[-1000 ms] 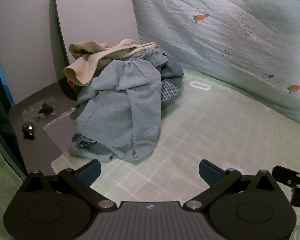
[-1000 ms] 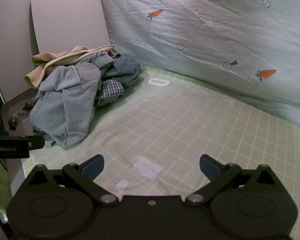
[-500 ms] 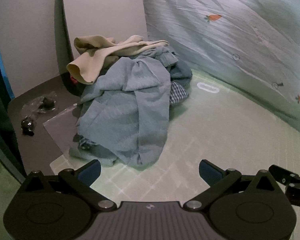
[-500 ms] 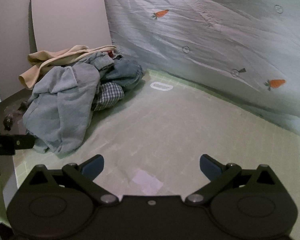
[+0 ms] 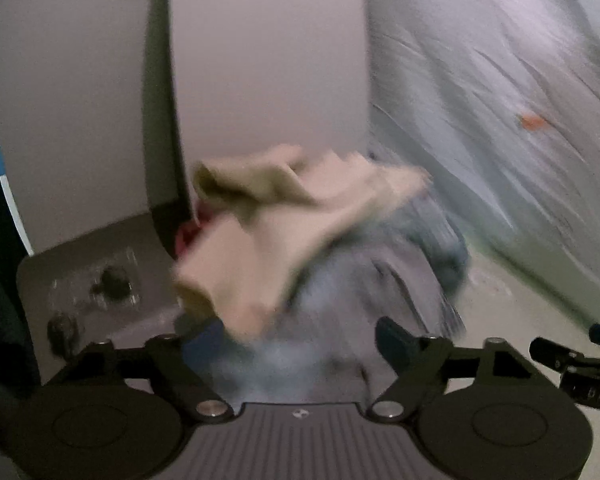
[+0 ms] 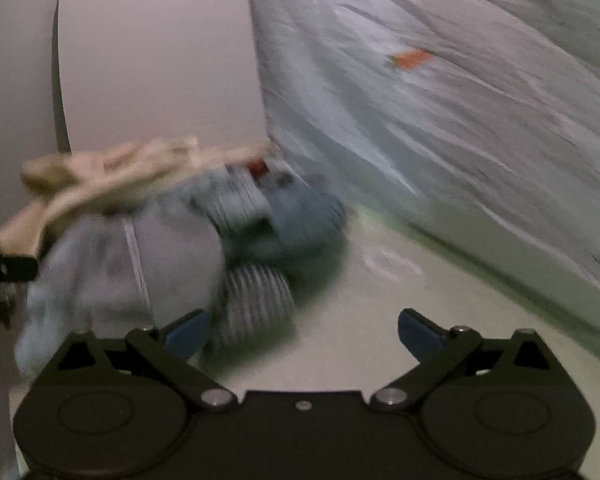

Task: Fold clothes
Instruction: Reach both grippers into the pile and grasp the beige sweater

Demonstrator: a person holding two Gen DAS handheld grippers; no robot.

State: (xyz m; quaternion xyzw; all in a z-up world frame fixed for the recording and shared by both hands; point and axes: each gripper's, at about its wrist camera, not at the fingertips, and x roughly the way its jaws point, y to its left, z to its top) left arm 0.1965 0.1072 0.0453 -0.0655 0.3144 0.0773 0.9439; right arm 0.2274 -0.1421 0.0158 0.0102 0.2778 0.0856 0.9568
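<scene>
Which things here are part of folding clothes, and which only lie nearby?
For the job: beige garment, grey-blue garment, checked cloth, denim piece, left gripper, right gripper, both open.

Lying about: small dark objects, carrot-print sheet, white panel.

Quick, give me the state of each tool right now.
Left tool: open, holding nothing, close over the clothes pile.
Right tool: open, holding nothing, at the pile's edge.
</scene>
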